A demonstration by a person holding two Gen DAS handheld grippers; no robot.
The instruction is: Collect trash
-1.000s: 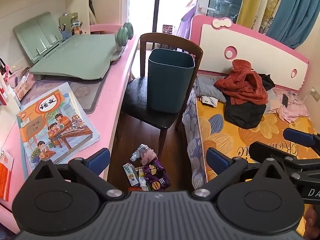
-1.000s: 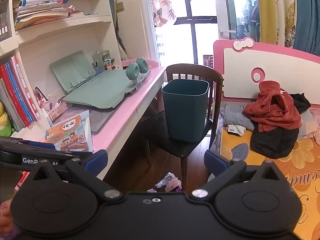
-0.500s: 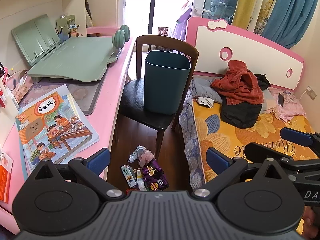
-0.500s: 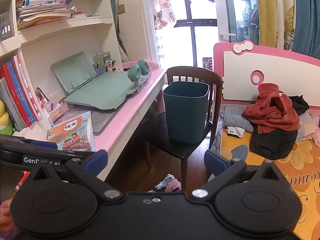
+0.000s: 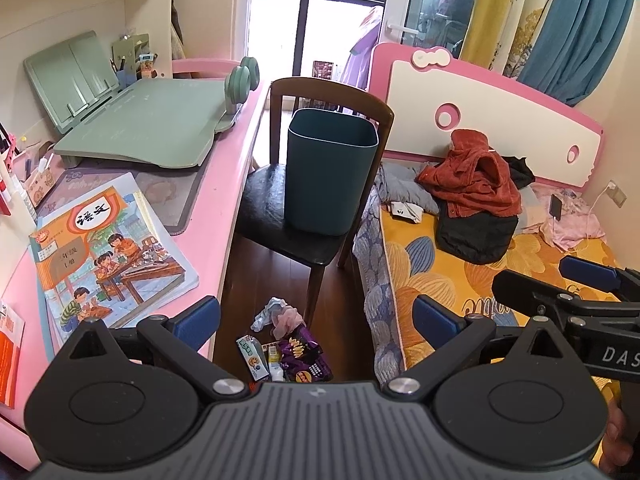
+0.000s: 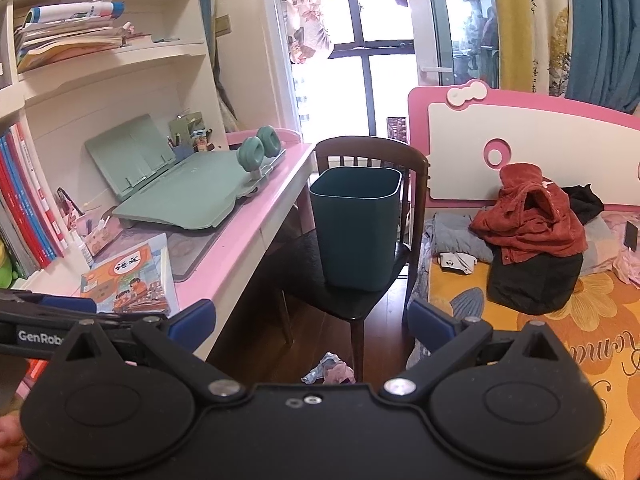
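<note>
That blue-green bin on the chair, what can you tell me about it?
The bin is a dark teal tub of smooth plastic by its look, squarish with rounded corners, tapering slightly downward. It stands upright and open-topped, with no lid, on the black seat of the wooden chair between desk and bed. Its inside is not visible. Nothing but the seat touches it.

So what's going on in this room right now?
A person holds a gripper in each hand; the left gripper and right gripper are both open and empty. Trash, wrappers and crumpled tissue, lies on the floor by the chair, where a teal bin stands waiting. Nothing is picked up yet.
</note>
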